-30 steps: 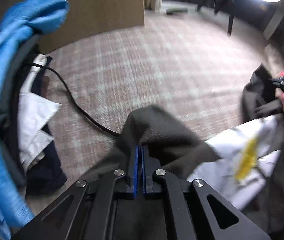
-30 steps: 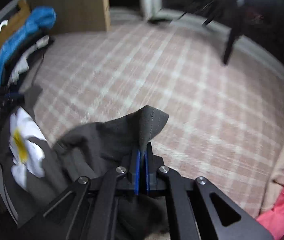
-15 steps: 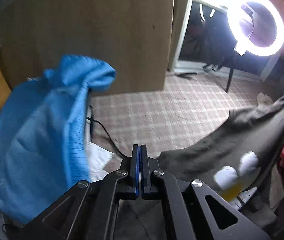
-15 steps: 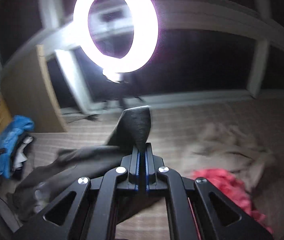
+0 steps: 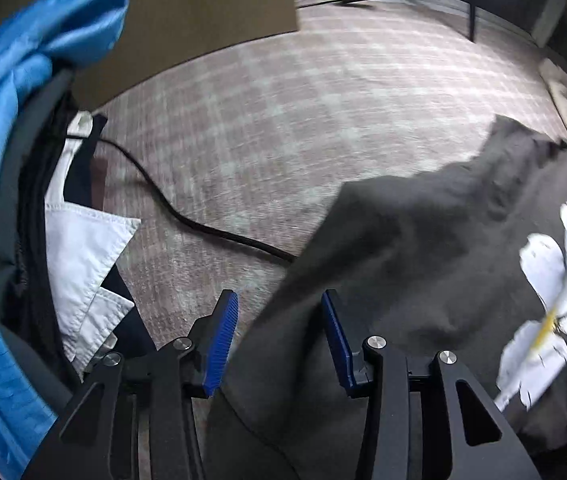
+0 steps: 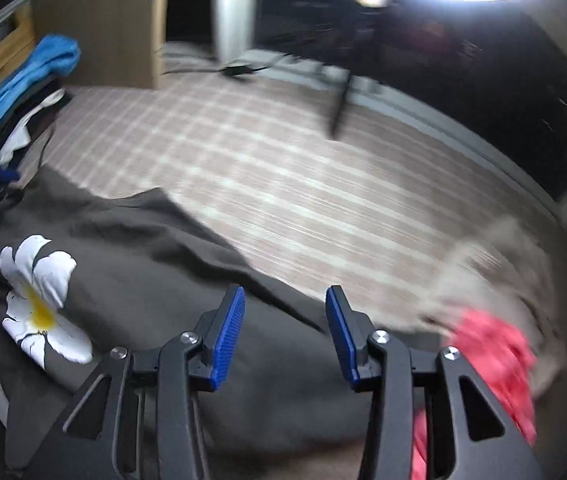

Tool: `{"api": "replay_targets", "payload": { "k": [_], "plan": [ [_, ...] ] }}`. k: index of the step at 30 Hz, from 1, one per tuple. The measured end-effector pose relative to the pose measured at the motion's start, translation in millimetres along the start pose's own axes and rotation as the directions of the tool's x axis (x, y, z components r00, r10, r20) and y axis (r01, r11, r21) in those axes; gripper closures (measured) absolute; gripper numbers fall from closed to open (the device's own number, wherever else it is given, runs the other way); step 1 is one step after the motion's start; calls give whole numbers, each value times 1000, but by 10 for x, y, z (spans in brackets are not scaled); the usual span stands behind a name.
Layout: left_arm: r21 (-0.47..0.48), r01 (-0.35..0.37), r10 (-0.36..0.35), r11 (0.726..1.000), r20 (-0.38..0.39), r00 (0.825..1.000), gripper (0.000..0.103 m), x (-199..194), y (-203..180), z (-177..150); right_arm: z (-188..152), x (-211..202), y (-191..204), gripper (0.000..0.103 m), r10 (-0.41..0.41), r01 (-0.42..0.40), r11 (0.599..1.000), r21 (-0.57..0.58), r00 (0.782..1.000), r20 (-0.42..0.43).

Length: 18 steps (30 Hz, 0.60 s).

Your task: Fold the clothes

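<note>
Left gripper (image 5: 279,336) wide open, holds nothing, dark shirt (image 5: 423,264) edge lying between and under its jaws; right gripper (image 6: 285,330) also wide open, empty, over same shirt spread flat below. White flower print (image 6: 39,300) to right gripper's left. Red cloth (image 6: 495,356) just right of it, beige cloth (image 6: 495,264) behind. Black cable (image 5: 187,216) ahead of left gripper, blue garment (image 5: 23,80) far left, plaid carpet (image 6: 283,184) beyond
</note>
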State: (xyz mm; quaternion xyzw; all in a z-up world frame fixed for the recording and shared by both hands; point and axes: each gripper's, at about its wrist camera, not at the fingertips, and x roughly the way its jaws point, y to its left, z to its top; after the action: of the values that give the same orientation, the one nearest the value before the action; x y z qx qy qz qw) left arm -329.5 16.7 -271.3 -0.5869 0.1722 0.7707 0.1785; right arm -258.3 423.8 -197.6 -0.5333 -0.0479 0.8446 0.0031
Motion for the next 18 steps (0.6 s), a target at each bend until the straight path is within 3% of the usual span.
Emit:
{"api": "replay_targets", "payload": {
  "k": [3, 6, 10, 15, 18],
  "plan": [
    [-21, 6, -6, 1000, -20, 1000, 61, 105, 41, -8, 126, 348, 67, 61, 75, -76, 997, -13, 995, -58],
    [-11, 3, -3, 1000, -25, 1000, 60, 143, 14, -45, 195, 609, 107, 61, 94, -100, 994, -43, 990, -108],
    [-13, 2, -2, 1000, -8, 1000, 58, 107, -13, -93, 221, 785, 140, 51, 138, -151, 985, -86, 980, -145],
    [-13, 5, -5, 1000, 10, 1000, 69, 62, -70, -153, 243, 893, 223, 46, 127, -153, 976, -154, 978, -167],
    [-20, 24, -24, 1000, 14, 1000, 79, 24, -111, -174, 298, 853, 190, 46, 172, -193, 970, -149, 974, -146]
  ]
}}
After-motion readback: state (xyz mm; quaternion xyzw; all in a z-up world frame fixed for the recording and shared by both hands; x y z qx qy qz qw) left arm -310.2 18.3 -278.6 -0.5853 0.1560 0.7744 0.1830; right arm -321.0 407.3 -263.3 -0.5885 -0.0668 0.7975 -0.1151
